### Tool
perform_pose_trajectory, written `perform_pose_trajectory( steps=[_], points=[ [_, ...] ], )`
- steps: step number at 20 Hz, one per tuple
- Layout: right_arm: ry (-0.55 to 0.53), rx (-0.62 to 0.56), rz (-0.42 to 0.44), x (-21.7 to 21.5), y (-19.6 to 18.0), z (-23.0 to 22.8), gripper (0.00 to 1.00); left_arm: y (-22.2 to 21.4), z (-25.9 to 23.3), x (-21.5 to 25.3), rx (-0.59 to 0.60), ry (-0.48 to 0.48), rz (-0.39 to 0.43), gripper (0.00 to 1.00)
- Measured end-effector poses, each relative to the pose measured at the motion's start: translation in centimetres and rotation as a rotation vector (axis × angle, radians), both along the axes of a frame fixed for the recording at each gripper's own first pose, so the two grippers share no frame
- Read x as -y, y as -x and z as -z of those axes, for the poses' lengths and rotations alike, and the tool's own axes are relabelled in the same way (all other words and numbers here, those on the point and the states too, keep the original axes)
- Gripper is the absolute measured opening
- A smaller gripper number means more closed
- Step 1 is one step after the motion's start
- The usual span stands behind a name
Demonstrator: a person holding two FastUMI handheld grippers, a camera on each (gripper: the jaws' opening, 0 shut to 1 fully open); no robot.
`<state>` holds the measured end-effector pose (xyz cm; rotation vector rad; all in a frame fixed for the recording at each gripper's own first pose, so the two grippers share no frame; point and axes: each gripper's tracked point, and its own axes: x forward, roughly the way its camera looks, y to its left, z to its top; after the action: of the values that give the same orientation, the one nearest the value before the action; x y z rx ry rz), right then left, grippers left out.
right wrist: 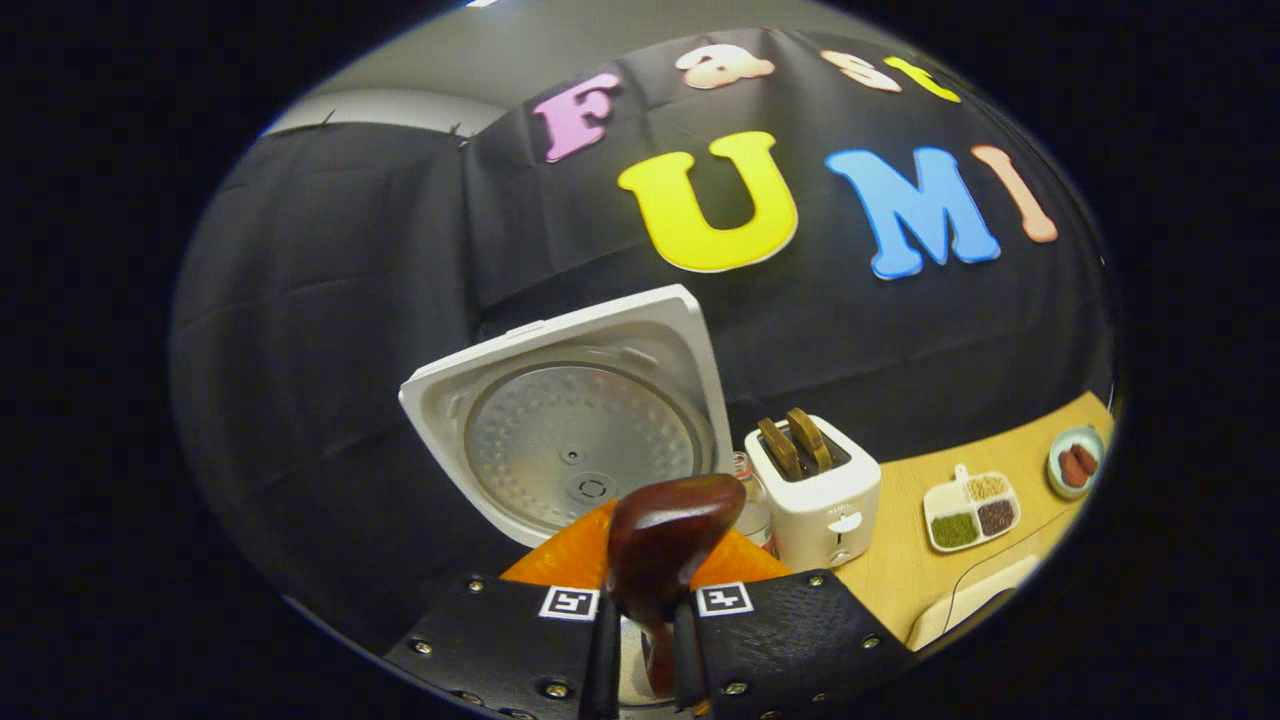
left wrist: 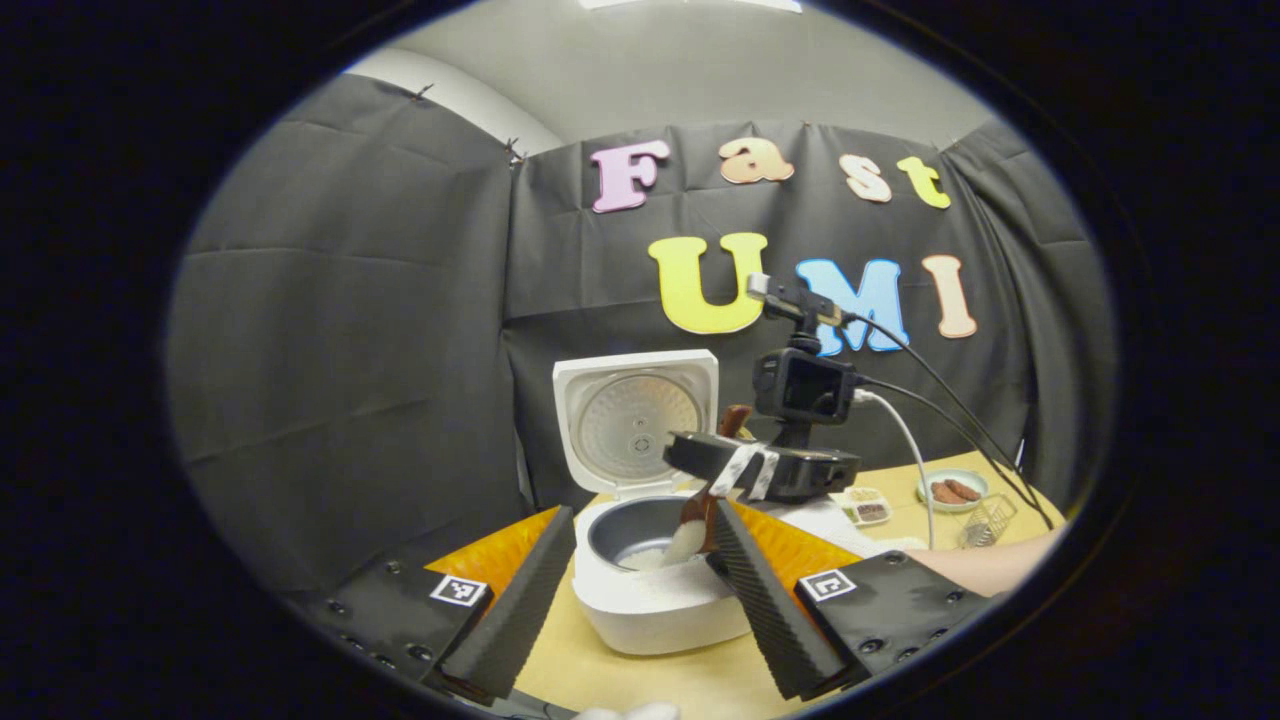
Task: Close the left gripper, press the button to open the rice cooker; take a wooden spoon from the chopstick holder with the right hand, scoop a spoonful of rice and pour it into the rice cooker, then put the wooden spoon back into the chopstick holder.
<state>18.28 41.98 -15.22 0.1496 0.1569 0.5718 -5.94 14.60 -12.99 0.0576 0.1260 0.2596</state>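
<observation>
The white rice cooker (left wrist: 650,605) stands on the wooden table with its lid (left wrist: 635,420) raised. My left gripper (left wrist: 643,515) is open in front of it, one finger on each side of the pot, touching nothing. Over the pot hangs my right gripper (left wrist: 715,470), shut on the dark wooden spoon (left wrist: 690,535). The spoon's bowl tilts down into the pot with white rice on it. In the right gripper view, the right gripper (right wrist: 645,640) clamps the spoon's handle (right wrist: 660,550), and the open lid (right wrist: 575,430) rises just behind it.
A white toaster (right wrist: 815,490) stands right of the cooker, a glass jar (right wrist: 745,500) between them. Farther right lie a divided tray of grains (right wrist: 970,510) and a small bowl (right wrist: 1075,465). A wire holder (left wrist: 985,520) sits near the table's right edge. A forearm (left wrist: 990,565) reaches in.
</observation>
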Motion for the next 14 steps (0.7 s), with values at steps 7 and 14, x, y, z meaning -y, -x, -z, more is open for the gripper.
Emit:
perform_pose_trajectory(
  steps=[7, 14],
  points=[
    [0.273, 0.293, -0.124, -3.7, 1.9, -1.5, 0.21, 0.2, -0.4, 0.1, 0.007, 0.009, -0.008, 0.95],
    [0.284, 0.296, -0.151, -3.6, 2.1, -1.1, 0.21, 0.2, -0.4, 0.0, 0.007, 0.007, 0.001, 0.96]
  ],
)
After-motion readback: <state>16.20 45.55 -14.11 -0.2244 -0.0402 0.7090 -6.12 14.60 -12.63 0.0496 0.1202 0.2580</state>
